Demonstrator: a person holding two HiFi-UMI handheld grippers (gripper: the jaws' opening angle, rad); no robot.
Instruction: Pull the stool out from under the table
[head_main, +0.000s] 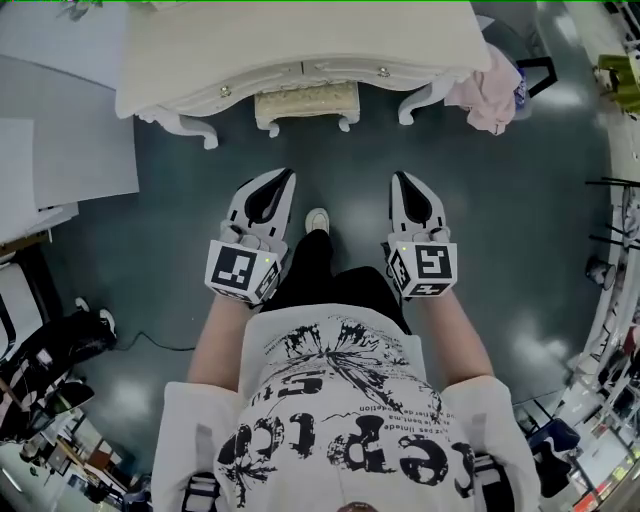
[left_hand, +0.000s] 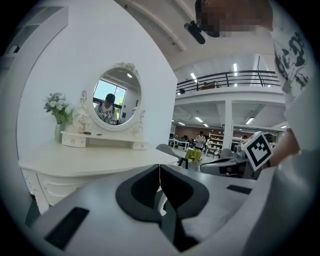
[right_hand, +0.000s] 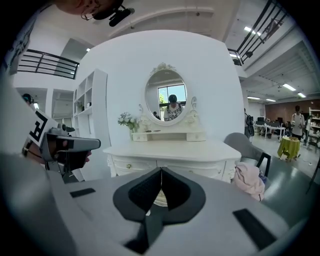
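Observation:
A cream stool (head_main: 306, 104) with curved legs stands tucked under the front of the white dressing table (head_main: 290, 45); only its front edge shows. My left gripper (head_main: 283, 178) and right gripper (head_main: 400, 181) hang side by side well short of it, above the dark floor, both shut and empty. In the left gripper view the left gripper (left_hand: 159, 167) has its tips together, with the dressing table (left_hand: 90, 160) ahead on the left. From the right gripper view, the right gripper (right_hand: 161, 172) points at the table's drawers (right_hand: 165, 162), and a bit of the stool (right_hand: 160, 196) shows between its pads.
An oval mirror (right_hand: 166, 95) and a vase of flowers (right_hand: 127, 122) stand on the table. A grey chair (right_hand: 247, 147) with pink cloth (head_main: 485, 90) draped on it sits right of the table. White panels (head_main: 60, 150) lie on the left floor; clutter lines both lower corners.

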